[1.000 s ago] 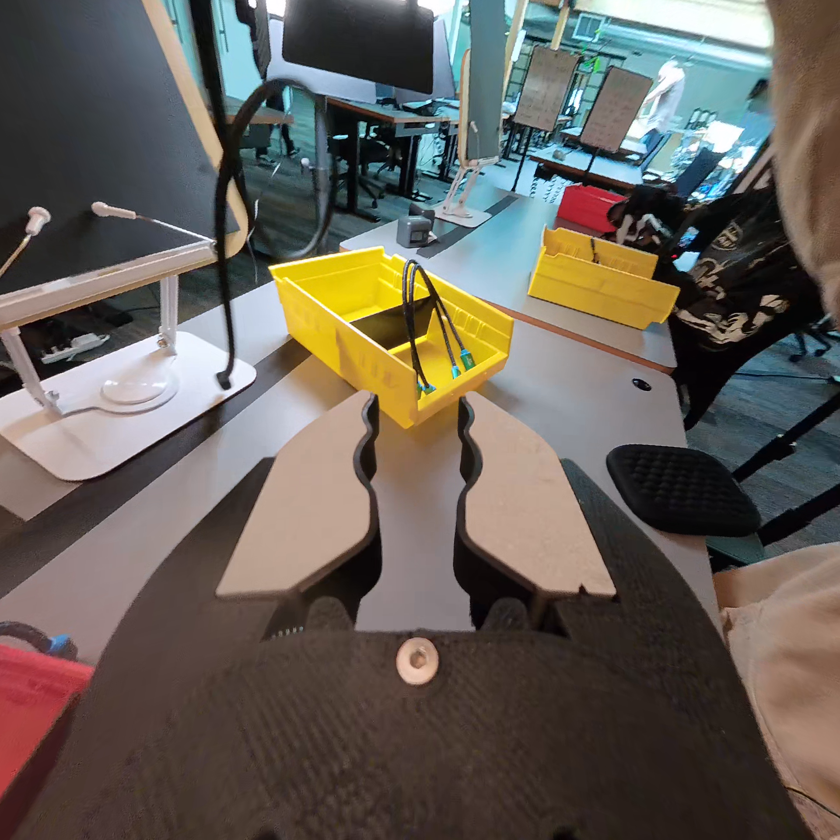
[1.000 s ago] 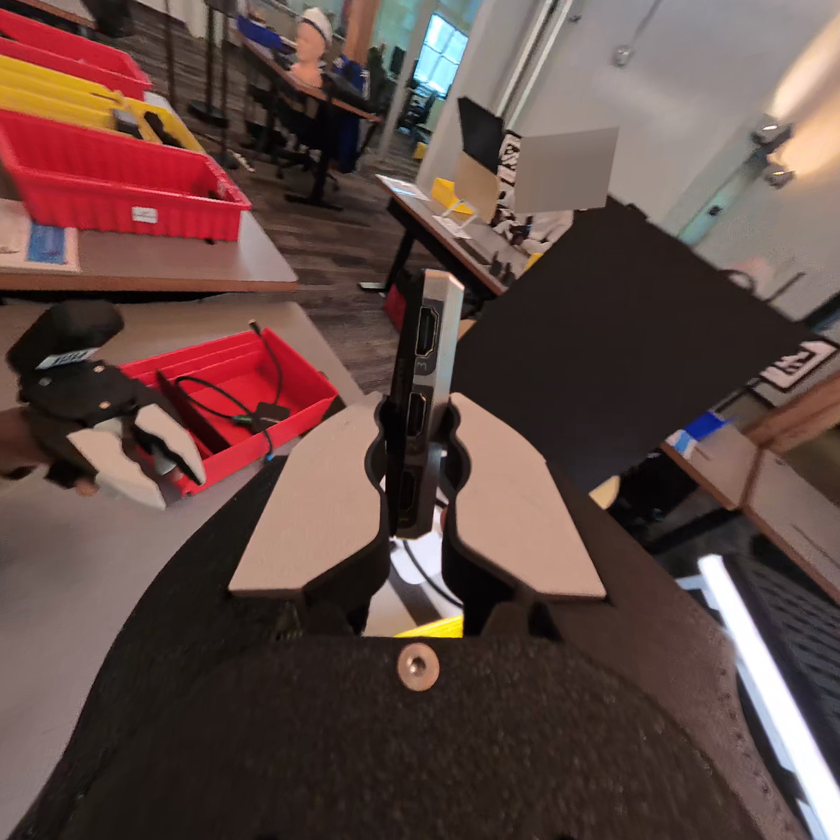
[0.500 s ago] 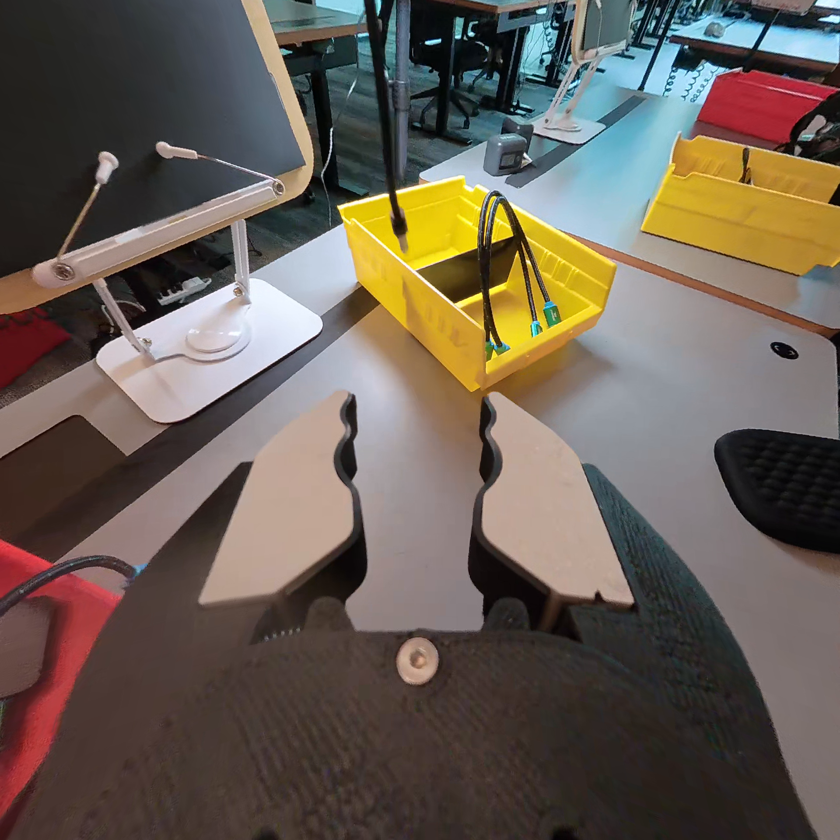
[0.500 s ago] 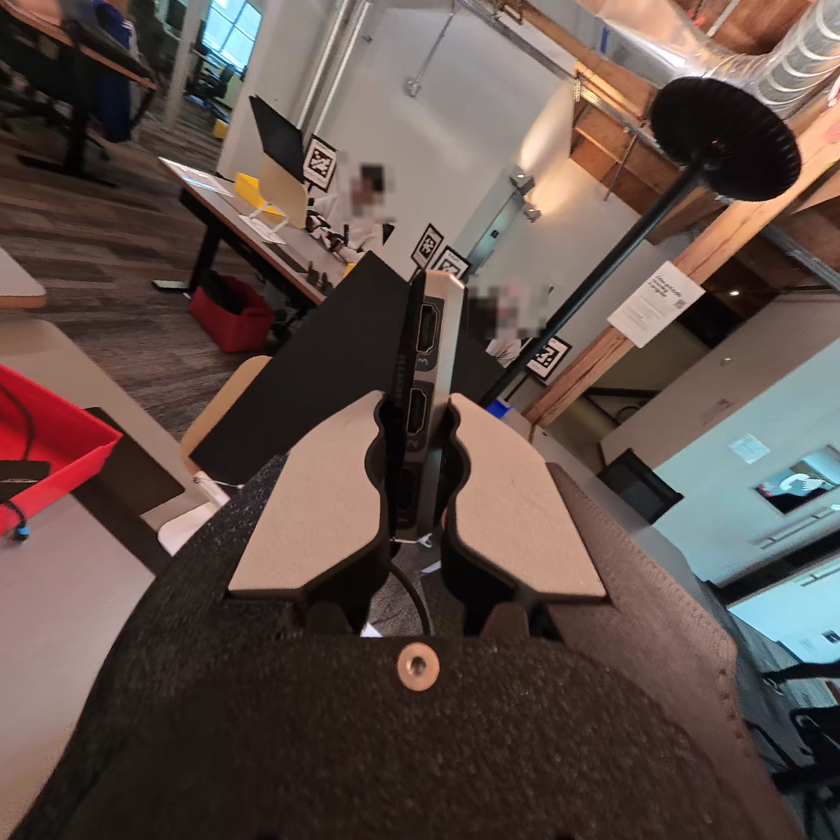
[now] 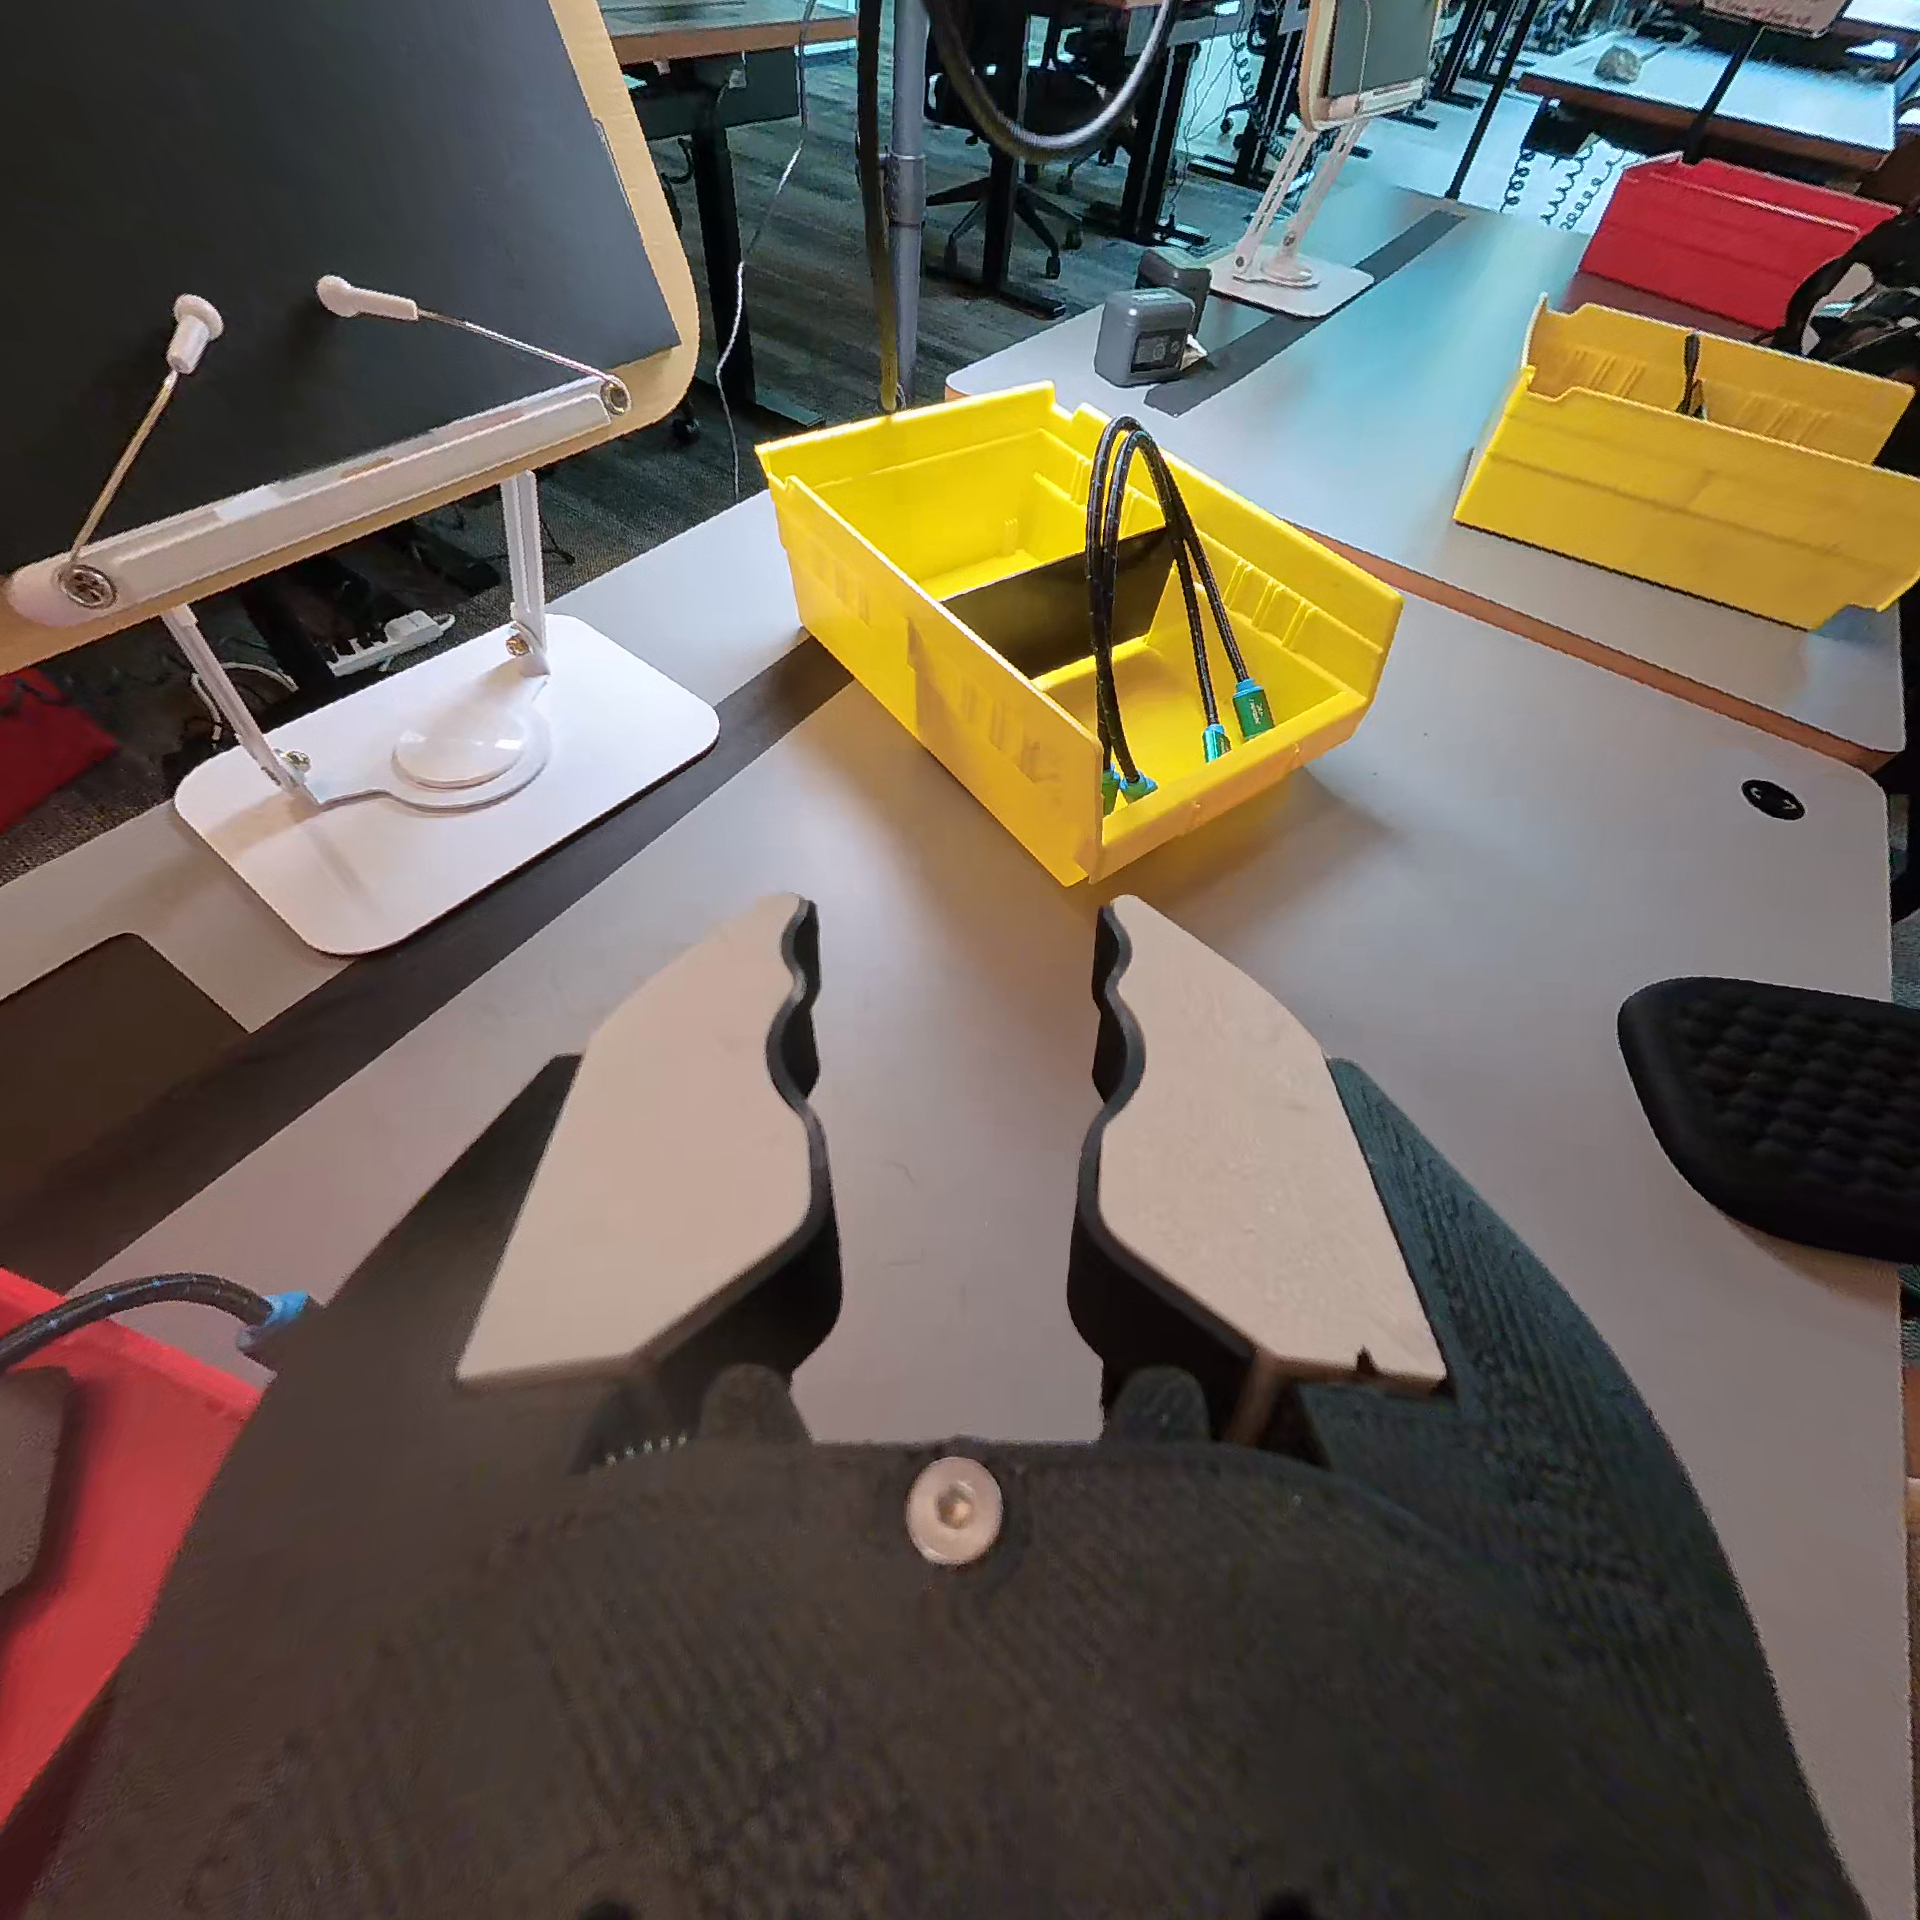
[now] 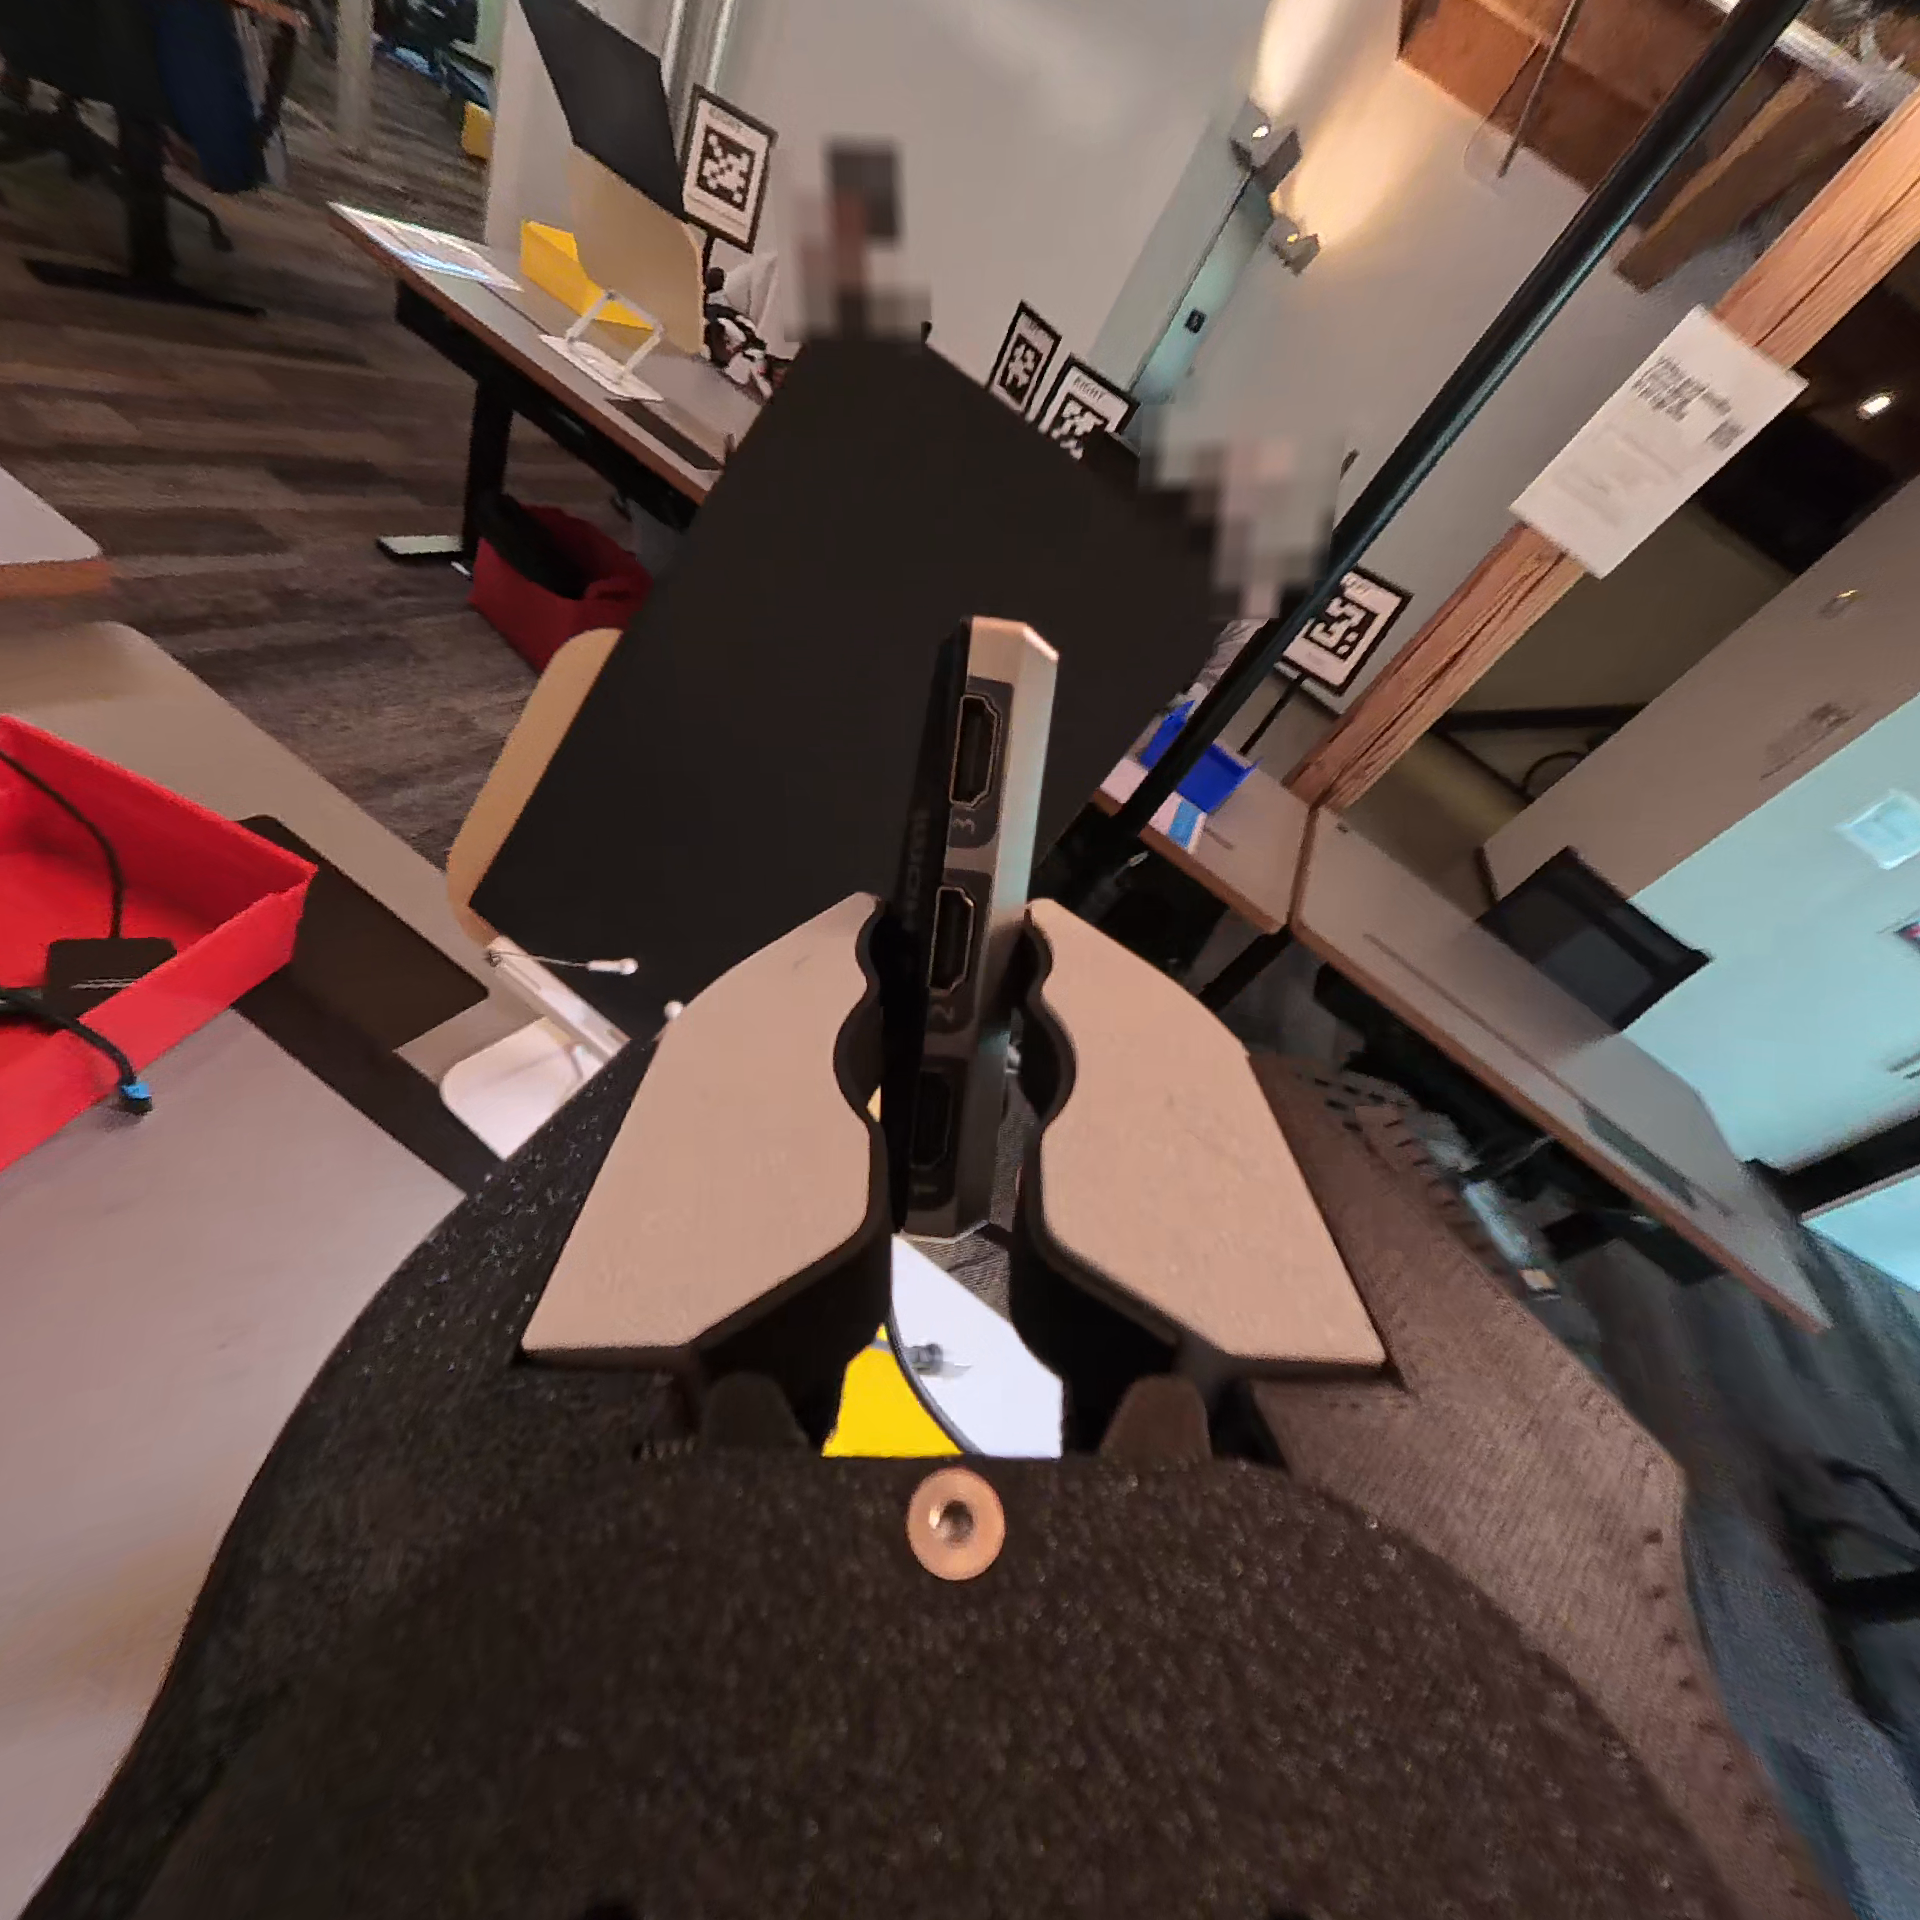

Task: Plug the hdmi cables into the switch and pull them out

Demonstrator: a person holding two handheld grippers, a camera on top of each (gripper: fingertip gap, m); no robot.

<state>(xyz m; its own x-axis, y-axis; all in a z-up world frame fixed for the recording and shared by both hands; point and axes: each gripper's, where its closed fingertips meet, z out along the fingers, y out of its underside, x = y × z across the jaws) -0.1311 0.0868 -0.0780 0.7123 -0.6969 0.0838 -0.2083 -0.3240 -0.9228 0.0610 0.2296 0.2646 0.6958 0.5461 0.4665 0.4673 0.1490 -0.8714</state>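
Observation:
My right gripper is shut on the switch, a slim grey and black box held upright with three empty ports facing me. My left gripper is open and empty above the grey table. Two black braided cables with teal plugs arch out of a yellow bin just beyond the left fingertips. Another black cable with a blue plug lies over a red bin at the lower left; the red bin and its cable also show in the right wrist view.
A white stand holding a black board stands at the back left. A black padded rest lies at the table's right edge. A second yellow bin and a red bin sit on the far table. My right fingertips sit around 40 centimeters from my left ones.
My left gripper has tilted down, moved nearer the yellow bin and opened wider. My right gripper, still holding the switch, has swung away from the table toward the room.

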